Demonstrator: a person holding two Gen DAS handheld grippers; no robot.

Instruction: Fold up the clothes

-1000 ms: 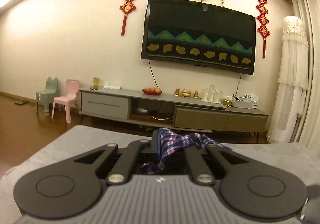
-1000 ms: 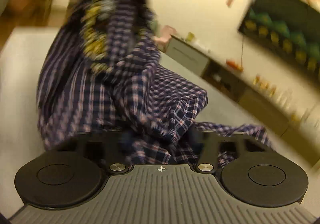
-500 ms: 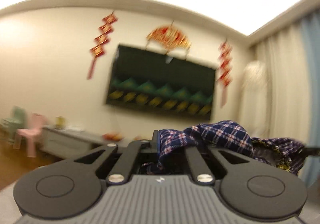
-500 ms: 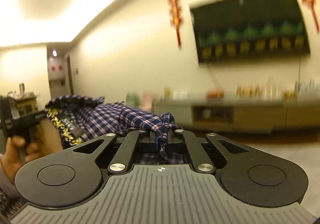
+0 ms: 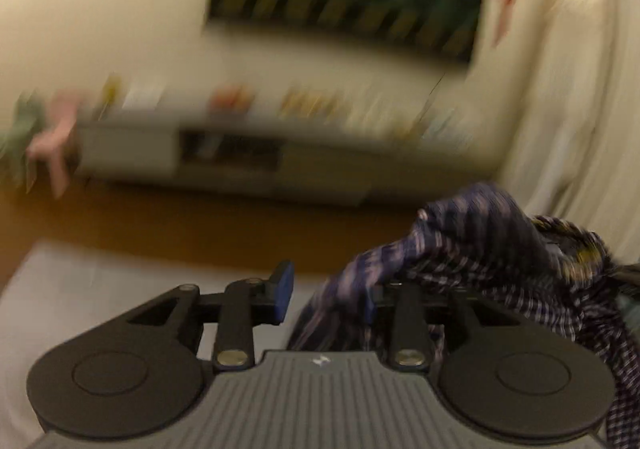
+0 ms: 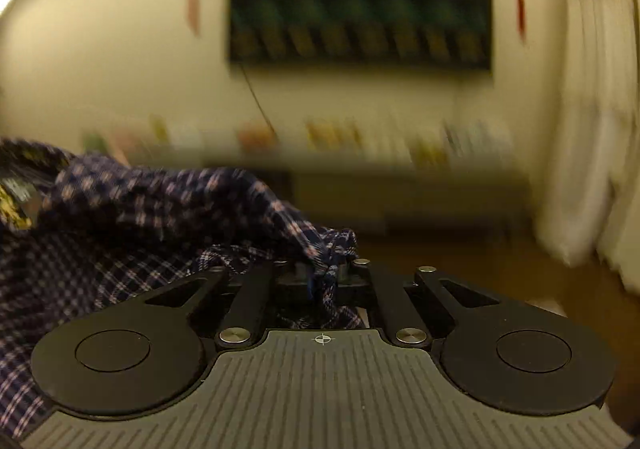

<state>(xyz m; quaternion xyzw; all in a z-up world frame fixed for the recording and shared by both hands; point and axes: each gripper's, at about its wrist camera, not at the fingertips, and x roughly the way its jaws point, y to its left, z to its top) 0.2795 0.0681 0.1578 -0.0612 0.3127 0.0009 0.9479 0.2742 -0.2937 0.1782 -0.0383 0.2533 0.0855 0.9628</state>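
Left gripper (image 5: 326, 299): jaws wide apart, gripping nothing; the plaid garment (image 5: 472, 249) drapes over its right finger, lower right of frame, likely just let go.
Right gripper (image 6: 324, 275): clamped on a garment (image 6: 152, 217) edge at centre, cloth trailing to lower left, held up to spread it.

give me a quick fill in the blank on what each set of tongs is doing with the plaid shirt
1. The left tongs are ____, with a gap between the blue pad and the other finger.
2. The right tongs are ____ on the plaid shirt.
3. In the left wrist view the shirt lies over the ____ finger, not the left one.
4. The table under the left tongs is ____ in colour.

Missing words: open; shut; right; grey
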